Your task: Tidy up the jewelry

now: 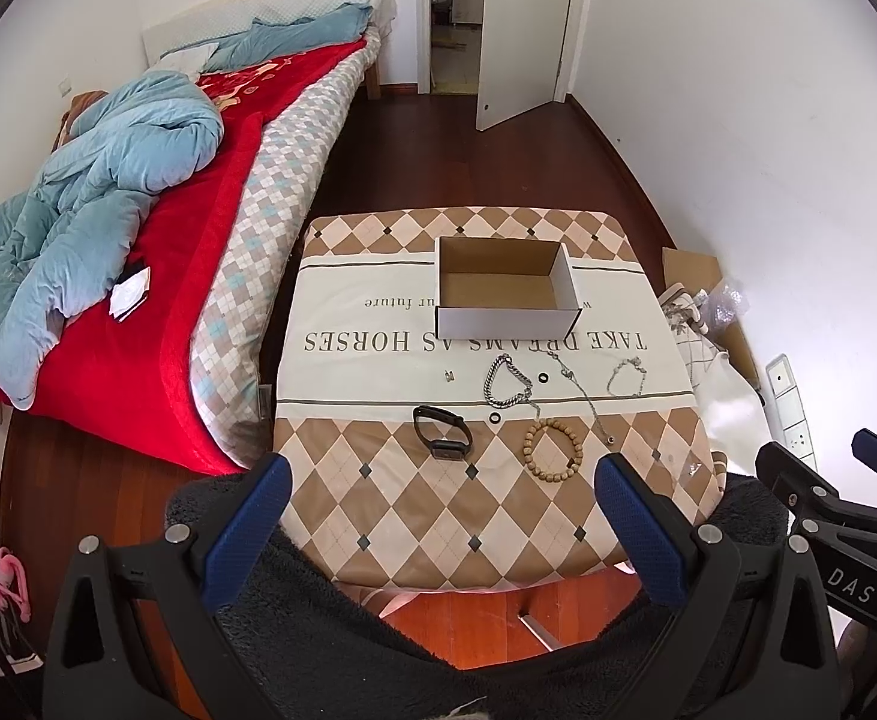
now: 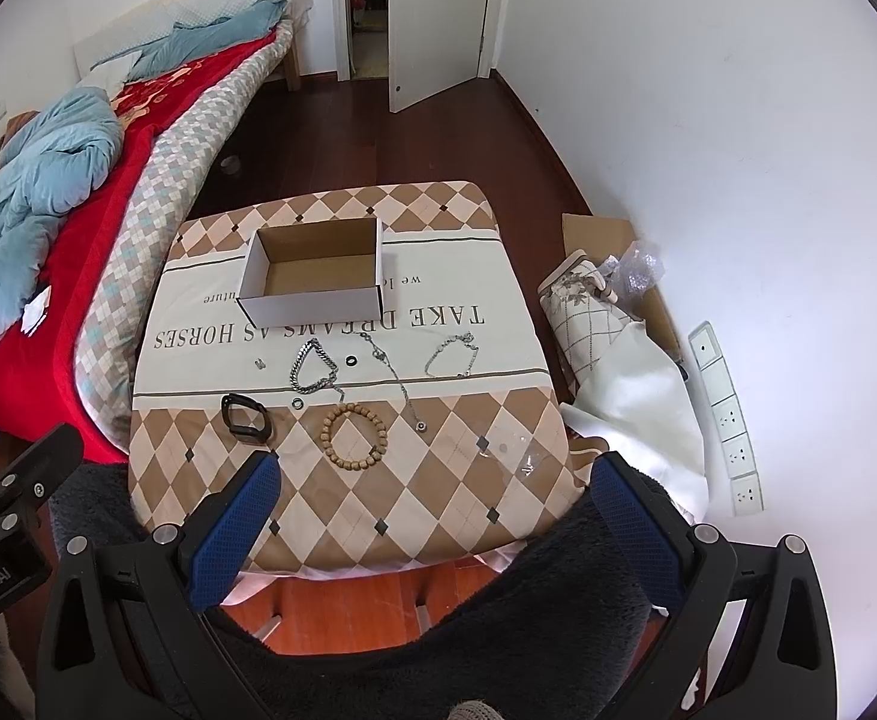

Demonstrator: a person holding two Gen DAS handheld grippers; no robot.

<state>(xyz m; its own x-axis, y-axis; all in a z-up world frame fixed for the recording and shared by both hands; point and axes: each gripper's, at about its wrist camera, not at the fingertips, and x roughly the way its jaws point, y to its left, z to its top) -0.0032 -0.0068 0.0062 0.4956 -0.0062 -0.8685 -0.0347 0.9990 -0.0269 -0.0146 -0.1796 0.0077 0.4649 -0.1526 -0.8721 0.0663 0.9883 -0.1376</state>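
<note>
On the table with the brown diamond cloth [image 1: 426, 516], the open white cardboard box [image 1: 507, 315] is empty, the wooden bead bracelet [image 1: 553, 444], black watch [image 1: 442, 433] and silver chain bracelet [image 1: 507, 381] lie just before it, and both the left gripper [image 1: 441, 516] and right gripper [image 2: 432, 510] hang spread wide holding nothing, so nothing is sorted yet.

Brown-and-cream diamond tablecloth [image 1: 438, 516], white box [image 1: 507, 321] with brown inside, blue-padded claws, black watch [image 1: 442, 433].

Bed [image 1: 156, 276], open door [image 1: 522, 30], wall sockets [image 2: 729, 420].
</note>
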